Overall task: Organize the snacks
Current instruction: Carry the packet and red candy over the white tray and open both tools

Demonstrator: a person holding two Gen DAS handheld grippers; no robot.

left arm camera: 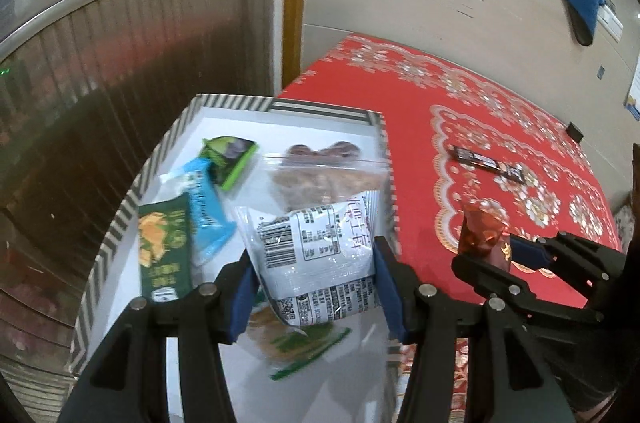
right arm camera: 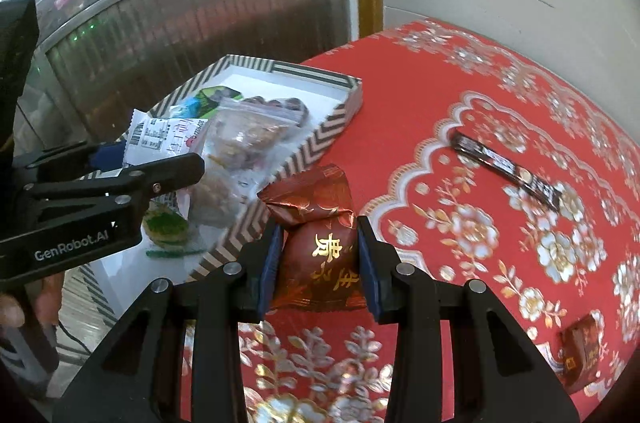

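white packet hides tray snacks | red packet base cut off

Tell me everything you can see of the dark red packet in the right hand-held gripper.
The dark red packet is a glossy, crinkled foil pillow pack with gold characters and a gold floral print, its sealed top end flared and creased. It stands roughly upright, clamped at its sides between the blue pads of the right hand-held gripper, held above the red tablecloth just right of the striped tray. Only the pads seem to touch it.
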